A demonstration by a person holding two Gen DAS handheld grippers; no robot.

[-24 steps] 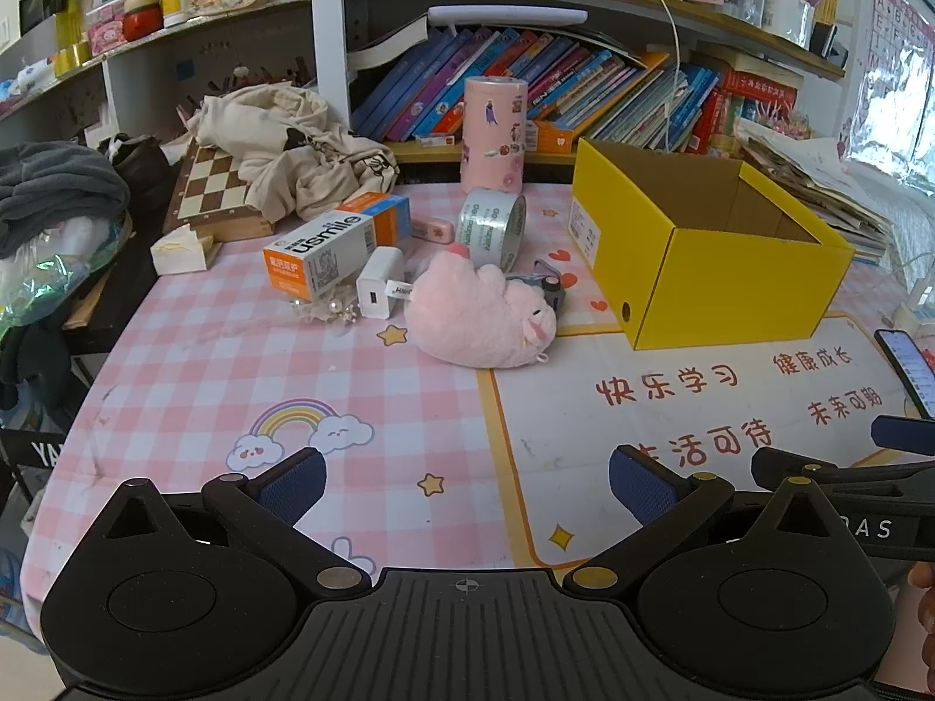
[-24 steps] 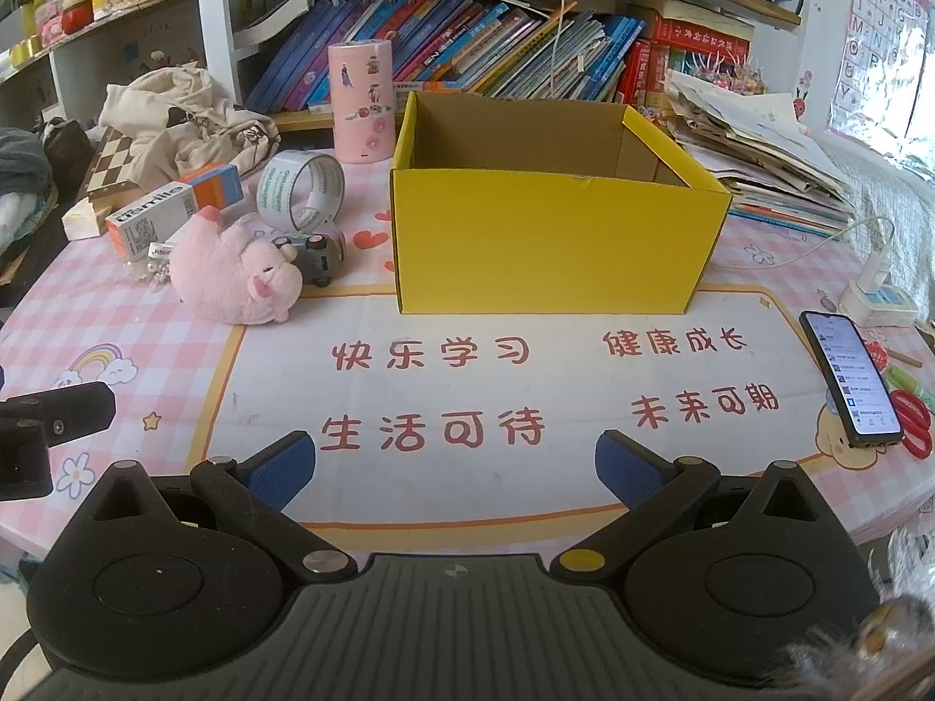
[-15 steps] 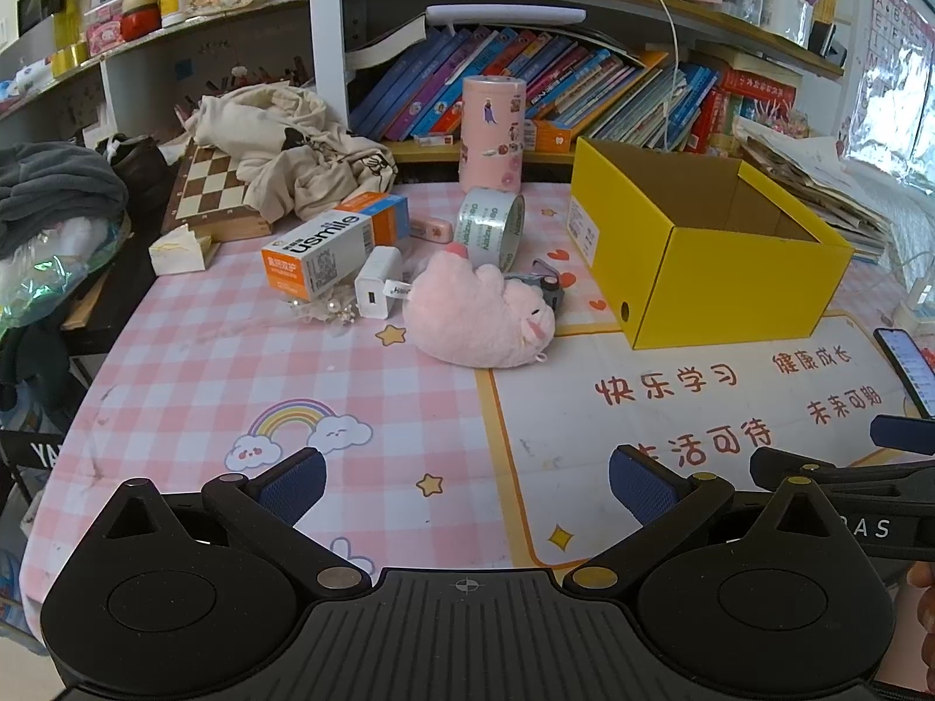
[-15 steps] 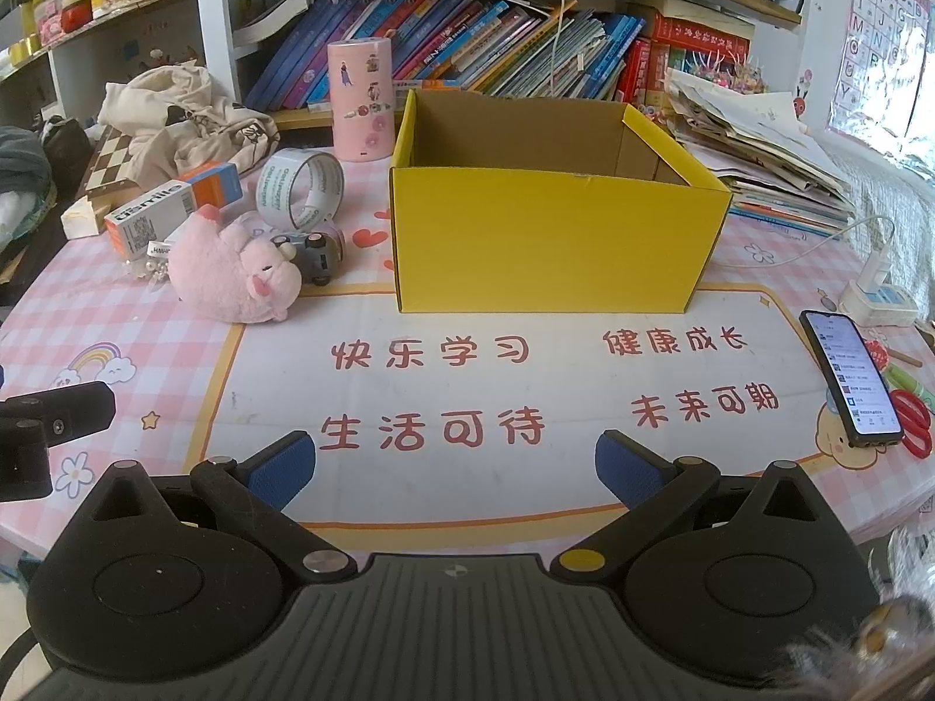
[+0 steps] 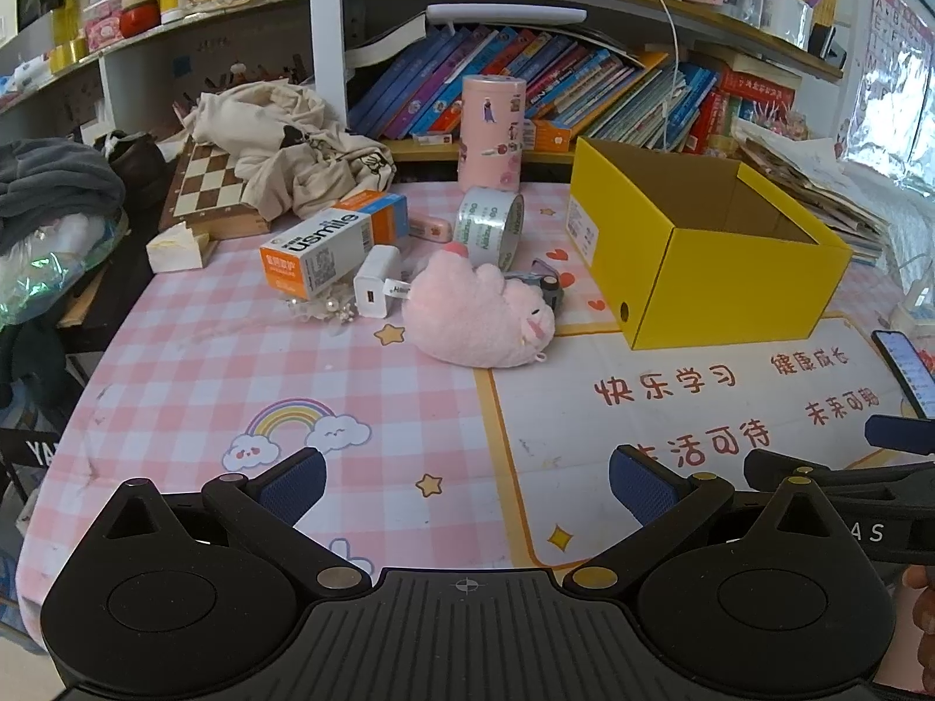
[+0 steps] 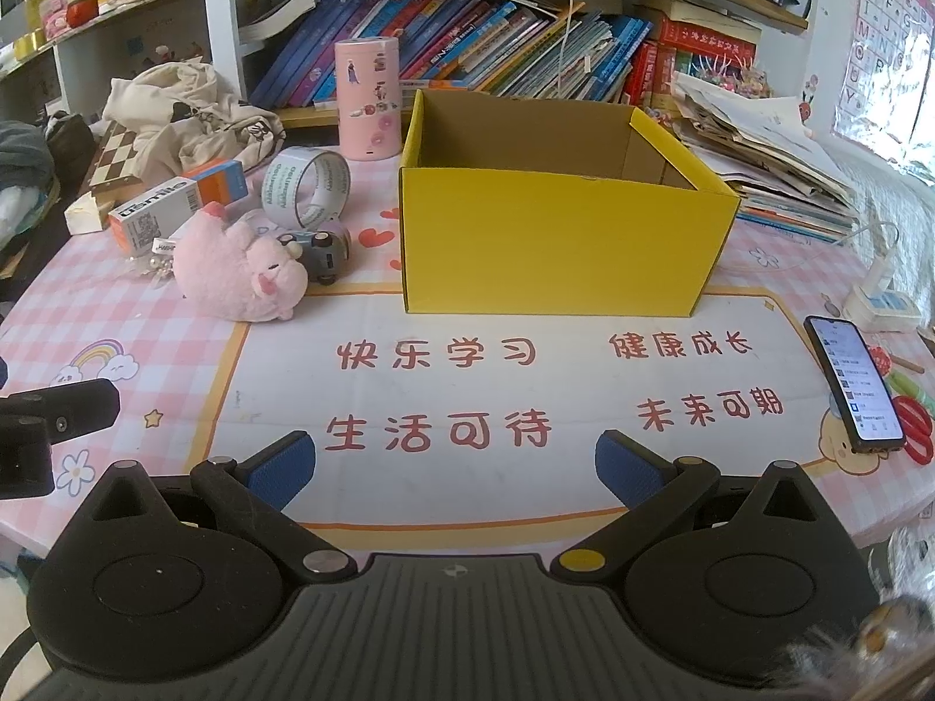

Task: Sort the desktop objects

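An open yellow cardboard box [image 5: 730,286] [image 6: 555,239] stands on the pink checked desk, with nothing visible inside. Left of it lie a pink plush pig [image 5: 485,312] [image 6: 239,271], a small grey toy car [image 6: 321,251], a roll of clear tape [image 5: 489,225] [image 6: 307,187], a white charger [image 5: 377,287], an orange and white usmile carton [image 5: 333,242] [image 6: 175,207] and a beaded trinket [image 5: 324,311]. My left gripper [image 5: 467,482] hangs open over the desk's near edge, well short of the pig. My right gripper [image 6: 456,461] is open over the white mat, in front of the box.
A pink tin [image 5: 489,131] stands behind the tape. A chessboard [image 5: 204,187] and crumpled cloth [image 5: 286,146] fill the back left. A phone [image 6: 853,388] lies at the right edge beside a white power strip [image 6: 882,304]. Bookshelves and stacked papers [image 6: 771,175] line the back.
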